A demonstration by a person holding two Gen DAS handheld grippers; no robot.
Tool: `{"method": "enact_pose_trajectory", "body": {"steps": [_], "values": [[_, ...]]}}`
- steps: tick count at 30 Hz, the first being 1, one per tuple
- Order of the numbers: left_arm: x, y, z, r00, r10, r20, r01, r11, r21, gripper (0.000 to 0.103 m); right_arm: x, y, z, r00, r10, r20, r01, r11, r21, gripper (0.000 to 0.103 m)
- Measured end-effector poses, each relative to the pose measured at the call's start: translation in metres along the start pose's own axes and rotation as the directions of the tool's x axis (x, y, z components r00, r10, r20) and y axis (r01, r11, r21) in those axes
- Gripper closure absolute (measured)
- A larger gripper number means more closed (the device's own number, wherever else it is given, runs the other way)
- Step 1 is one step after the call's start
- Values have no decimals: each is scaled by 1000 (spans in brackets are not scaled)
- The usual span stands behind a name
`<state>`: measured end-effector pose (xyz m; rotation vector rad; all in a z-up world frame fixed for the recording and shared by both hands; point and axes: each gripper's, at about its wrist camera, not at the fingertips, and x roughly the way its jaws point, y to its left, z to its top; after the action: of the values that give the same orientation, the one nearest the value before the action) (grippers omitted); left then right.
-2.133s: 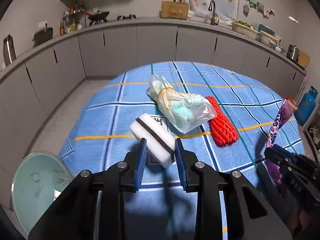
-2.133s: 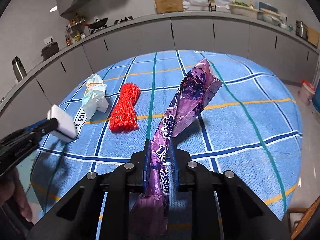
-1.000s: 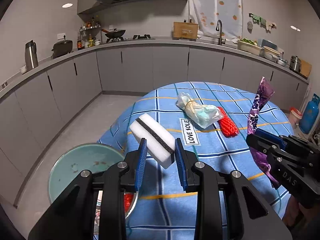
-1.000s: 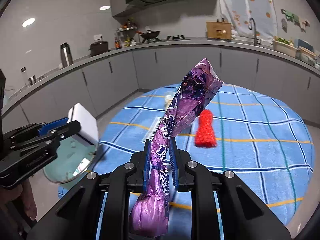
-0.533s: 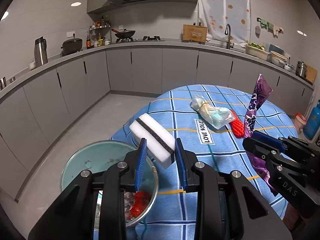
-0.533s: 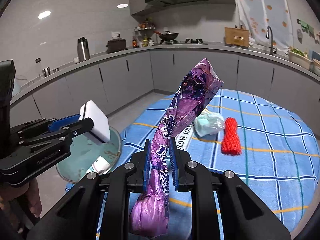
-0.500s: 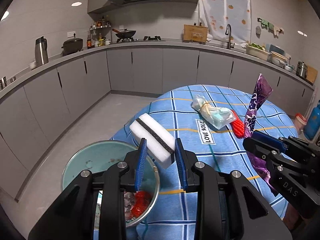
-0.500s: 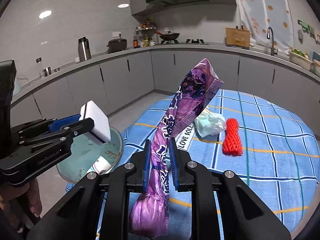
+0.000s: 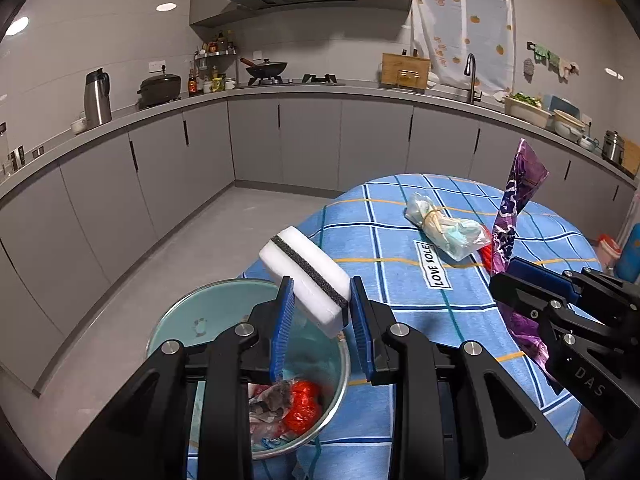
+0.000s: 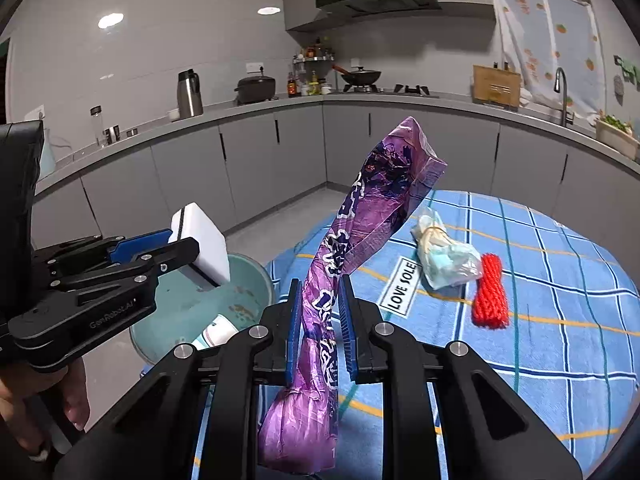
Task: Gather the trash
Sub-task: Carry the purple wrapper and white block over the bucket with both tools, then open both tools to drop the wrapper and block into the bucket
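Note:
My left gripper [image 9: 320, 308] is shut on a white sponge with a black stripe [image 9: 306, 276], held over the near rim of a round metal bin with a teal inside [image 9: 224, 308]. Red and grey trash lies in the bin's bottom. My right gripper [image 10: 320, 316] is shut on a long purple snack wrapper [image 10: 372, 208] that stands up from its jaws. In the right wrist view the left gripper [image 10: 180, 252] with the sponge [image 10: 200, 240] hangs above the bin [image 10: 248, 284]. On the blue checked tablecloth [image 10: 560, 340] lie a clear plastic bag of trash [image 10: 444, 256] and a red net [image 10: 490, 296].
A "LOVE SOLE" label [image 9: 434, 264] is on the cloth near the bag [image 9: 444, 226]. Grey kitchen cabinets and a worktop [image 9: 304, 92] curve round the back. Bare grey floor [image 9: 192, 240] lies left of the table. A hand [image 10: 60, 392] holds the left gripper.
Both grippers have swung left, away from the table's middle. The bin has come further under the sponge, and the bag and red net have slid to the right in both views. Both grips are unchanged.

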<state>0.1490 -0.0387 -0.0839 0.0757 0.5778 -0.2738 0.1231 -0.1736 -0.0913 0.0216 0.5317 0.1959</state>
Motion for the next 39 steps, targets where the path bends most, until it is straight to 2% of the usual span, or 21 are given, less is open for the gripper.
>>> {"method": "enact_pose_trajectory", "body": {"steps": [20, 32, 39], "values": [[-3, 55, -8, 996, 88, -16, -89, 994, -69, 74, 26, 48, 21, 992, 124, -1, -123, 989, -87, 84], [7, 84, -13, 988, 149, -48, -153, 984, -93, 73, 61, 83, 28, 972, 232, -48, -236, 964, -125, 84], [16, 95, -17, 986, 149, -72, -157, 982, -109, 73, 83, 94, 23, 960, 264, -95, -275, 954, -123, 84]]}}
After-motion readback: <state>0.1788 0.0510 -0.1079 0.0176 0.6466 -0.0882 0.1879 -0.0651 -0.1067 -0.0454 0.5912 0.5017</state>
